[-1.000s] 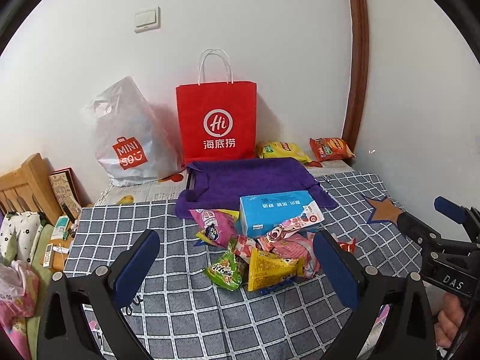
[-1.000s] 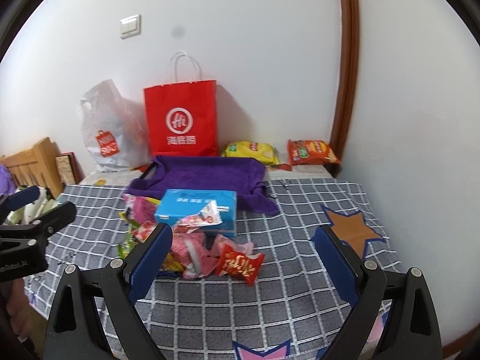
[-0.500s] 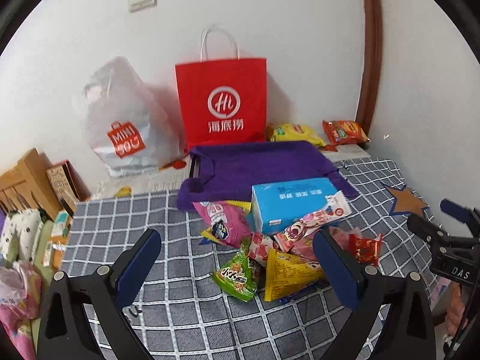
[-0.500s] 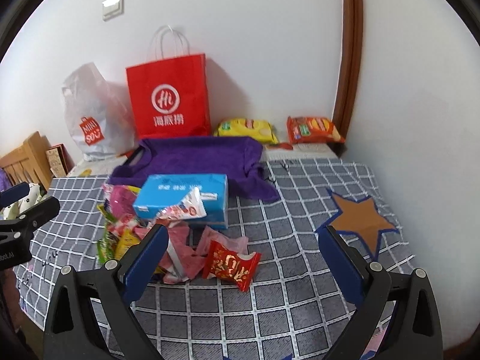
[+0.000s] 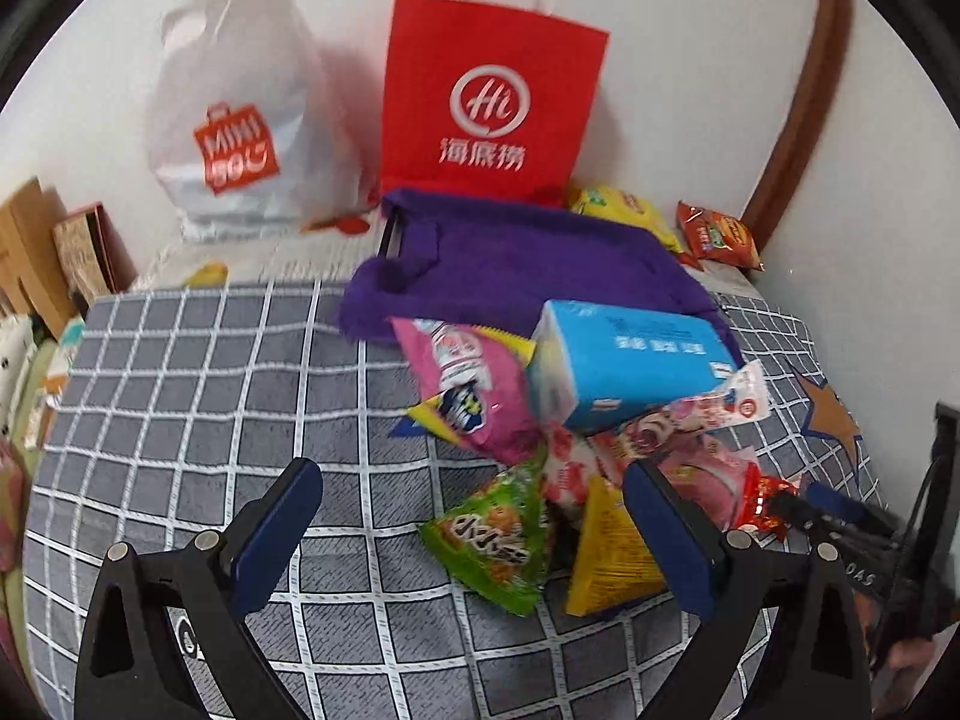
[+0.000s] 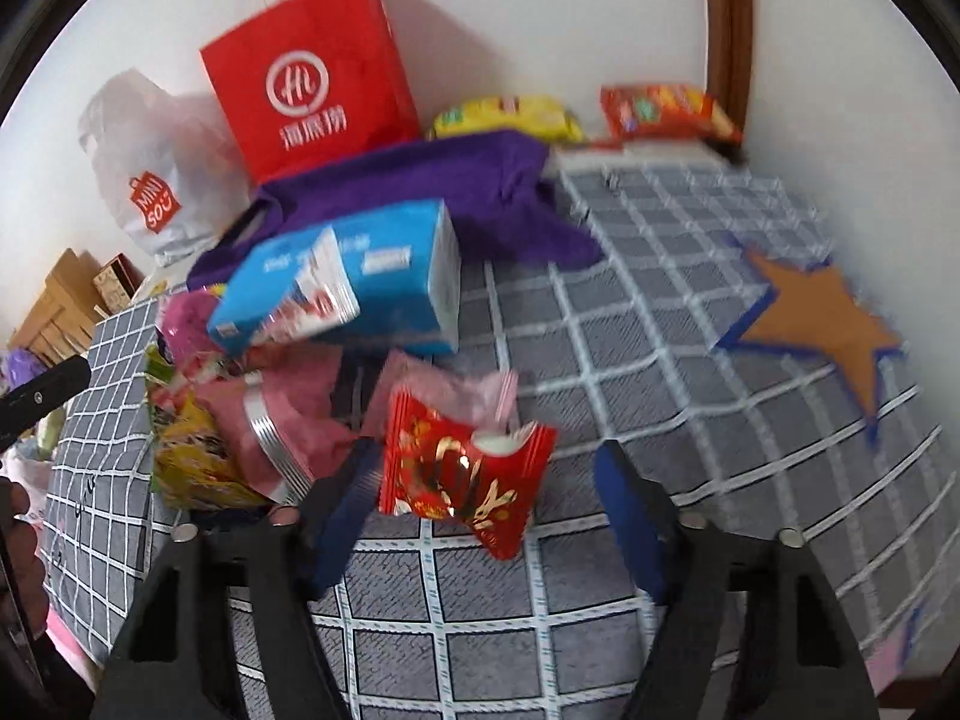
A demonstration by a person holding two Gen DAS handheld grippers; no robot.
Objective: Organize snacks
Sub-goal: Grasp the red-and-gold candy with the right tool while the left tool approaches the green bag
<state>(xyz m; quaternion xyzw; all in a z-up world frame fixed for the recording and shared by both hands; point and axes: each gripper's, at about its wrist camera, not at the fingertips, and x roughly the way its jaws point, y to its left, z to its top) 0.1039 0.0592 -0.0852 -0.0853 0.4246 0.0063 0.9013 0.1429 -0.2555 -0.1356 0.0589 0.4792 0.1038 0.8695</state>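
Observation:
A pile of snack packets lies on the grey checked cloth (image 5: 198,396), with a blue box (image 5: 630,354) on top. My left gripper (image 5: 474,516) stands open low over the pile's near edge. A green packet (image 5: 492,534) lies between its fingers, untouched, and a yellow packet (image 5: 606,558) sits by the right finger. My right gripper (image 6: 486,504) straddles a red packet (image 6: 462,474). Its jaws are closing, and the pads are still apart from the wrapper. In the left wrist view the right gripper's fingertips (image 5: 798,507) reach the same red packet (image 5: 762,498).
Against the back wall stand a red paper bag (image 5: 486,96) and a white plastic bag (image 5: 240,114). A purple cloth (image 5: 528,258) lies before them, with a yellow packet (image 5: 624,210) and an orange packet (image 5: 717,234) beside it. A brown star (image 6: 822,324) marks the cloth at the right.
Both grippers have come down and closer to the snack pile. The right jaws have narrowed around the red packet; the left jaws stay wide.

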